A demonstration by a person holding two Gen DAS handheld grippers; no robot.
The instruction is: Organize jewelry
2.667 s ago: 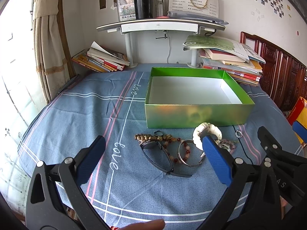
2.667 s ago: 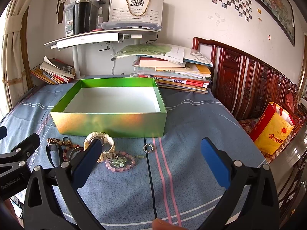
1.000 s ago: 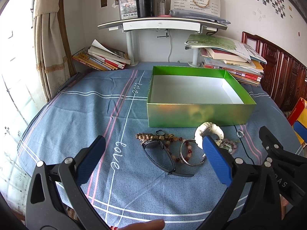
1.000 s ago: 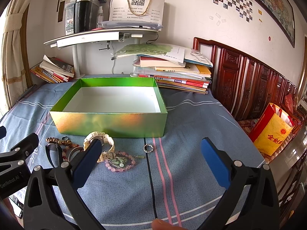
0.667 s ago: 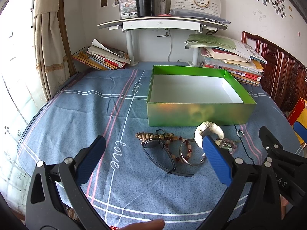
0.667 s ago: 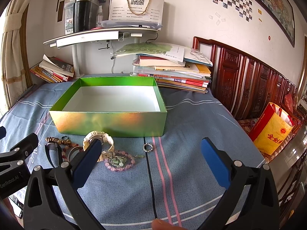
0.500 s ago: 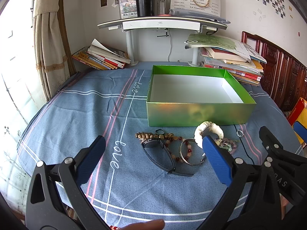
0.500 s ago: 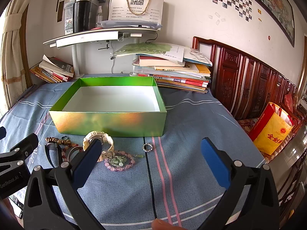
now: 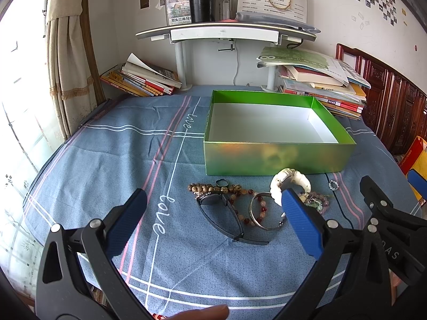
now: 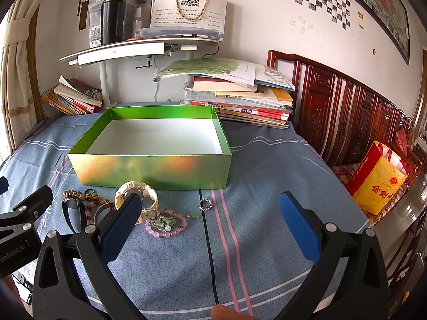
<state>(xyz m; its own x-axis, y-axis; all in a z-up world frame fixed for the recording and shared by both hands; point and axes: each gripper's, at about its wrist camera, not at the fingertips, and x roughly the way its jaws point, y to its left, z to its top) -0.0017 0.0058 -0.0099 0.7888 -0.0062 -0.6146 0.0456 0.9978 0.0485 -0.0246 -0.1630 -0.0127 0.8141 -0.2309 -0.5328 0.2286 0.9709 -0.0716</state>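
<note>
An empty green box [image 9: 275, 157] [image 10: 149, 170] with a white floor stands on the blue cloth. In front of it lies a cluster of jewelry: a brown bead bracelet [image 9: 210, 188], a black watch [image 9: 224, 213], a silver bangle [image 9: 263, 212], a white watch [image 9: 292, 180] [image 10: 148, 194], a pink bead bracelet [image 10: 165, 225] and a small silver ring [image 10: 205, 204] [image 9: 333, 184]. My left gripper [image 9: 213, 213] hovers open just short of the black watch. My right gripper [image 10: 209, 213] hovers open near the ring, nothing held.
Stacks of books [image 10: 240, 98] lie behind the box, more books [image 9: 141, 77] at the back left under a white shelf [image 9: 226, 32]. A carved wooden bedframe [image 10: 347, 112] and a yellow bag [image 10: 379, 178] stand at the right. A fingertip [image 9: 202, 312] shows at the bottom edge.
Both grippers have stayed nearly still and open; the view has only drifted very slightly. No jewelry has moved.
</note>
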